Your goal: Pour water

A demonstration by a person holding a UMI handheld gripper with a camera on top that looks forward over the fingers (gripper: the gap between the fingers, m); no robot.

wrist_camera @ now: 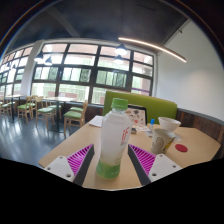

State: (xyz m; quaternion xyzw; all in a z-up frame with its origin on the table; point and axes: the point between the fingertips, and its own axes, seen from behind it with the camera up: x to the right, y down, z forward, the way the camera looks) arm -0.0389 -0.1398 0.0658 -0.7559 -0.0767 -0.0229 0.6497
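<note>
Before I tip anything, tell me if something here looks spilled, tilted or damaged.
Nothing stands out. The green-capped bottle is upright between the fingers of the gripper, cap on. The cups beyond it stand upright on the table, with no visible spill.

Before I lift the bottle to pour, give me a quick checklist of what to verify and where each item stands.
1. Bottle between the gripper fingers: ok.
2. Both pads pressing on the bottle: cannot tell; they sit close at each side.
3. Bottle upright on the table: ok.
4. Green cap off for pouring: not ok, it is on.
5. Cup in view beyond the bottle, toward the right finger's side: ok.
6. Cup empty and ready: cannot tell.
</note>
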